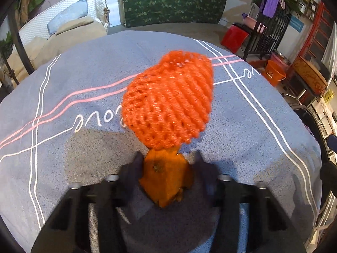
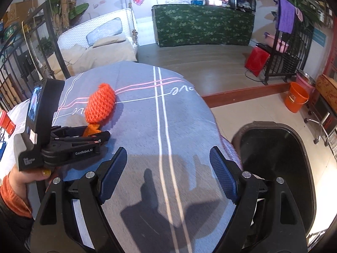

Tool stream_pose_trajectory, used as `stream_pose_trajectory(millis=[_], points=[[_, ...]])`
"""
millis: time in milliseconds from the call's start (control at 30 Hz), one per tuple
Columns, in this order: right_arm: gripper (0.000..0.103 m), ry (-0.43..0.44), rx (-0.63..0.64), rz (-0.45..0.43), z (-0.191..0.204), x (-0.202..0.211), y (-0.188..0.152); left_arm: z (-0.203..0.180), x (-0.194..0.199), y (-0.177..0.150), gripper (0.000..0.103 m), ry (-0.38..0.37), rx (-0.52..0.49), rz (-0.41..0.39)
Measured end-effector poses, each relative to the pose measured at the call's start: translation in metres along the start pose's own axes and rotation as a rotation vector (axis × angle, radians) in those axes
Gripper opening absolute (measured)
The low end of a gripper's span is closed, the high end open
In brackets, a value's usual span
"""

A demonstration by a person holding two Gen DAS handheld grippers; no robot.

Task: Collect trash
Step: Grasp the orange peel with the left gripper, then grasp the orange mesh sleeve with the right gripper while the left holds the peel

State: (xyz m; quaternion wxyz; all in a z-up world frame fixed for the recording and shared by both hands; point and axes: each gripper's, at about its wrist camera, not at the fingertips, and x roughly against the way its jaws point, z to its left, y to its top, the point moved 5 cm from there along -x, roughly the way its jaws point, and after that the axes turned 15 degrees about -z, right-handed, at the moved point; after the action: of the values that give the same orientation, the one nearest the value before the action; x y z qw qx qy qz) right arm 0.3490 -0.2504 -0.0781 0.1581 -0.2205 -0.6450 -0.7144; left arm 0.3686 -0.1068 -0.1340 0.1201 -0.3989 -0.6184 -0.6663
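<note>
An orange foam fruit net (image 1: 168, 101) lies on the grey-blue tablecloth (image 1: 242, 126). Just in front of it is a piece of orange peel (image 1: 166, 175), and my left gripper (image 1: 167, 158) is shut on it, one finger on each side. From the right wrist view the net (image 2: 101, 103) sits at the left, with the left gripper (image 2: 103, 136) holding the peel (image 2: 92, 127) close to the cloth. My right gripper (image 2: 168, 164) stands open over bare cloth with nothing between its fingers. A black trash bin (image 2: 278, 158) stands open beside the table's right edge.
A hand with an orange sleeve (image 2: 12, 196) holds the left gripper. Beyond the table are an orange bucket (image 2: 296, 100), a red box (image 2: 257, 60), a green-covered counter (image 2: 202, 25) and a white swing seat (image 2: 96, 40). The table edge drops off at right.
</note>
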Motion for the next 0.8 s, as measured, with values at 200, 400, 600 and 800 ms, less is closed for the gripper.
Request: stream_pose_trajectory(millis=[200,400,600,800], points=[[0.08,0.041,-0.011,0.013,0.012,-0.015,0.01,0.008,0.013,-0.003,0.036,-0.014,0.046,-0.013],[0.08,0.091,-0.007,0.033,0.033,-0.031,0.017,0.02,0.043,-0.007,0.035,-0.002,0.104,-0.066],[0.08,0.17,0.004,0.089,0.067,-0.052,0.017,0.041,0.068,-0.011,0.035,0.058,0.17,-0.114],[0.08,0.215,0.101,0.148,0.107,-0.08,0.013,0.063,0.08,-0.015,0.035,0.084,0.247,-0.127]])
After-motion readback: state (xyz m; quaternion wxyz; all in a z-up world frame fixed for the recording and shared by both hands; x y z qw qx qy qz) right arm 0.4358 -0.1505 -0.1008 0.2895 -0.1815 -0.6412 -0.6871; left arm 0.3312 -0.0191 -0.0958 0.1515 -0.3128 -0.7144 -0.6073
